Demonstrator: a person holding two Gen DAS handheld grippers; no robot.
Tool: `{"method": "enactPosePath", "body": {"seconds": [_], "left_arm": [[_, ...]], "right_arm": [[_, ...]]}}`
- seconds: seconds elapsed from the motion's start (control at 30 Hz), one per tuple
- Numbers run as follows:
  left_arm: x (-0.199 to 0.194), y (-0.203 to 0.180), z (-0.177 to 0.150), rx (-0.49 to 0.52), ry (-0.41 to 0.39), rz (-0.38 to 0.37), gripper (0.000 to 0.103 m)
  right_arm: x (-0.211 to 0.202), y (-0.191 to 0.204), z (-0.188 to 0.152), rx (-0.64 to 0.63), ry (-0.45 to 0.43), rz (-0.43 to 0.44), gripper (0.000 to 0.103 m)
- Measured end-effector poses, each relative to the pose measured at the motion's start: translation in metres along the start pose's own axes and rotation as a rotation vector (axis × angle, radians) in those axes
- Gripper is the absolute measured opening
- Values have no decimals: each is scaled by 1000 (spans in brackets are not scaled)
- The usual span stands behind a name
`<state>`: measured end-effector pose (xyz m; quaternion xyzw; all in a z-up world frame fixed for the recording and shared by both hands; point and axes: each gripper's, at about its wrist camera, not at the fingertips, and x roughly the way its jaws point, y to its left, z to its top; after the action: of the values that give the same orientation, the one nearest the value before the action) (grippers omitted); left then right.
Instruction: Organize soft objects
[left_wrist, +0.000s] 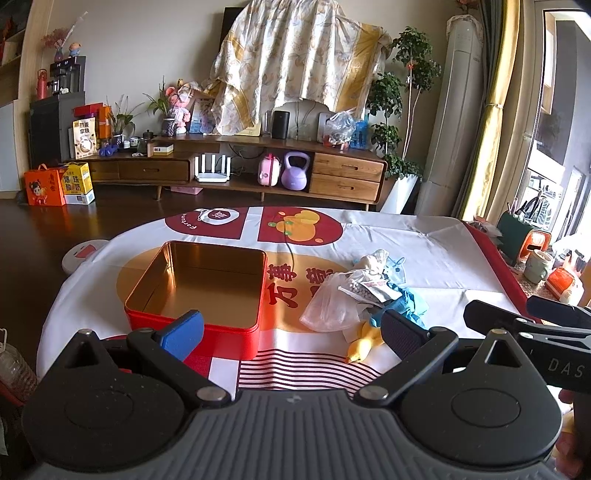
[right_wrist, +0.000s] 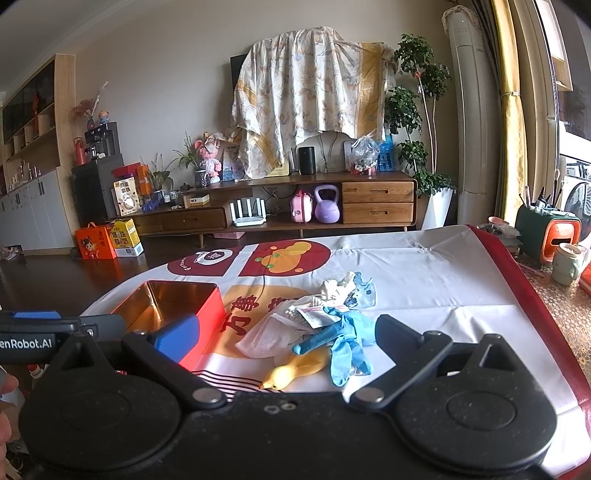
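Hovering with fingers spread and empty, the right claw (right_wrist: 288, 341) has the blue glove (right_wrist: 341, 345) at twelve o'clock, nearer than the equally spread left claw (left_wrist: 291, 334).

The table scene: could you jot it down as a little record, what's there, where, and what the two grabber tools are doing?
container: red tin box, lid off, nothing inside
surface: printed tablecloth
pile: right of the tin, apart from it
pile items: blue glove, yellow rubber chicken, clear plastic bag, white crumpled item
left gripper: open, holding nothing
right gripper: open, holding nothing
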<state>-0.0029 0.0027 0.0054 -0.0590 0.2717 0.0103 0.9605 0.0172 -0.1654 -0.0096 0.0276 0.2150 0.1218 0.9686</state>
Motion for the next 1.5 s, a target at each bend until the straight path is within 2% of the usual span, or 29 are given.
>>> {"method": "enactPosePath", "body": {"seconds": [0.5, 0.53, 0.77, 0.97, 1.1, 1.27, 1.5], "left_arm": [[10, -5, 0, 0, 19, -3, 103], [12, -6, -1, -1, 22, -4, 103], [33, 5, -1, -12, 34, -12, 103], [61, -3, 4, 31, 54, -43, 103], [86, -13, 8, 86, 72, -61, 103], [119, -22, 12, 106, 92, -98, 103], [155, -32, 15, 120, 103, -93, 103]], "right_arm": [[8, -10, 1, 3, 15, 10, 100], [3, 4, 1, 1, 17, 11, 100], [25, -3, -1, -15, 18, -7, 100], [48, -18, -1, -11, 54, -30, 99], [66, -28, 1, -49, 66, -34, 96], [87, -43, 8, -97, 91, -22, 95], [120, -71, 14, -99, 149, -42, 92]]}}
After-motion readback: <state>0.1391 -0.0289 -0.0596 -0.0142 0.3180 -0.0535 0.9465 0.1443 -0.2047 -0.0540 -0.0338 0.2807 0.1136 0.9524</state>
